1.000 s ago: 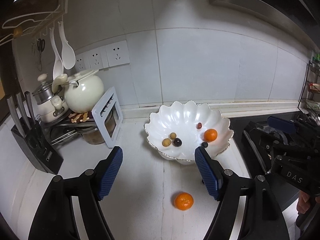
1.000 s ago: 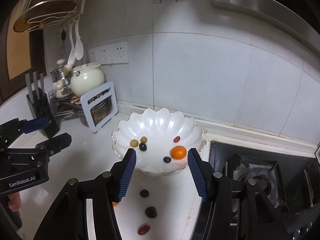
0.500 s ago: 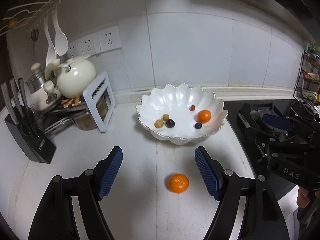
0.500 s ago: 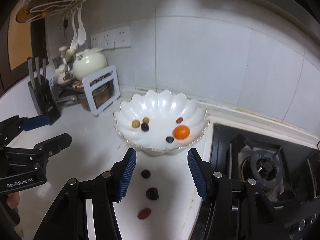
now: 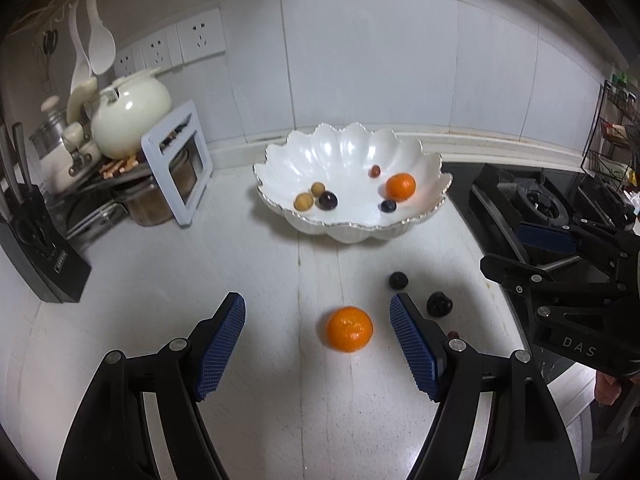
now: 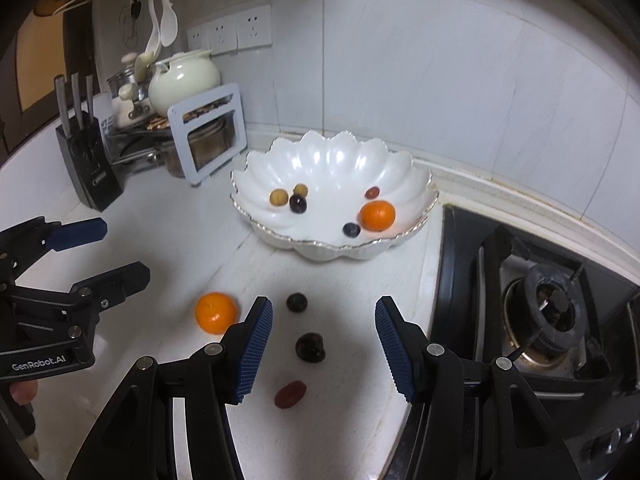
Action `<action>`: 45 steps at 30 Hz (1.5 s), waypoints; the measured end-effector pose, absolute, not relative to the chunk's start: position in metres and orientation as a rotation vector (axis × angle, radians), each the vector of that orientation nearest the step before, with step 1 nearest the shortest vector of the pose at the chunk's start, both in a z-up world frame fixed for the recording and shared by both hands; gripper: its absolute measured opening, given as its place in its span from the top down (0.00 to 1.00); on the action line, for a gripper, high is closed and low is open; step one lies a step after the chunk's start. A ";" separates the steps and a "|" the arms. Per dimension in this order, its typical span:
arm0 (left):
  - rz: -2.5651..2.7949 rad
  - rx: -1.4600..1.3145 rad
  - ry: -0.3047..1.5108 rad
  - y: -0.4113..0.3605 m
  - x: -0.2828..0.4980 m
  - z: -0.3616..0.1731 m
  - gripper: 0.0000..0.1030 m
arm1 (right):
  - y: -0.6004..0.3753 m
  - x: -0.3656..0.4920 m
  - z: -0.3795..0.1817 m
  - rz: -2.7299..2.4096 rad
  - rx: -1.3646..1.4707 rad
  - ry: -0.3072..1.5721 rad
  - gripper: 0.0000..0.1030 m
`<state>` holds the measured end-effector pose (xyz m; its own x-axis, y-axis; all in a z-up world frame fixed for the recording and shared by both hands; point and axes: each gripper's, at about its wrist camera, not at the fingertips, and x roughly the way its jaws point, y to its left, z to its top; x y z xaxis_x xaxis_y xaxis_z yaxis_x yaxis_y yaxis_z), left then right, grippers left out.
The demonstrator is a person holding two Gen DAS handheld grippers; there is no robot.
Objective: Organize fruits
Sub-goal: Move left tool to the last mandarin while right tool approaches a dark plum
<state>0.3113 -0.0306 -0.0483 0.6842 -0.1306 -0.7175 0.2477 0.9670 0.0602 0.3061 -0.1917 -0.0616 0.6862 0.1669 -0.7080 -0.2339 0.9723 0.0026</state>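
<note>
Both the left gripper and right gripper gape empty; dark fruits lie between right gripper and bowl

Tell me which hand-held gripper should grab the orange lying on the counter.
Left. The left hand-held gripper is open with the orange lying between its fingers; the right hand-held gripper frames the dark fruits instead.
</note>
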 end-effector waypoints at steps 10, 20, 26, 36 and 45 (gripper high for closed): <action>-0.238 0.154 0.879 -0.032 0.319 -0.077 0.28 | -0.189 0.312 -0.087 0.241 -0.092 0.850 0.47; -0.275 0.169 0.951 -0.041 0.331 -0.107 0.28 | -0.189 0.323 -0.116 0.248 -0.076 0.920 0.47; -0.285 0.166 0.974 -0.044 0.340 -0.120 0.28 | -0.188 0.329 -0.129 0.258 -0.067 0.960 0.47; -0.293 0.182 1.001 -0.051 0.353 -0.135 0.28 | -0.188 0.339 -0.145 0.243 -0.060 0.991 0.47; -0.300 0.148 1.053 -0.054 0.367 -0.152 0.29 | -0.186 0.344 -0.152 0.230 -0.076 0.999 0.47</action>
<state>0.3671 -0.0544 -0.1515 0.4590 -0.1719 -0.8717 0.3128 0.9495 -0.0225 0.3440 -0.1862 -0.1517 0.5196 0.1565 -0.8399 -0.2264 0.9732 0.0412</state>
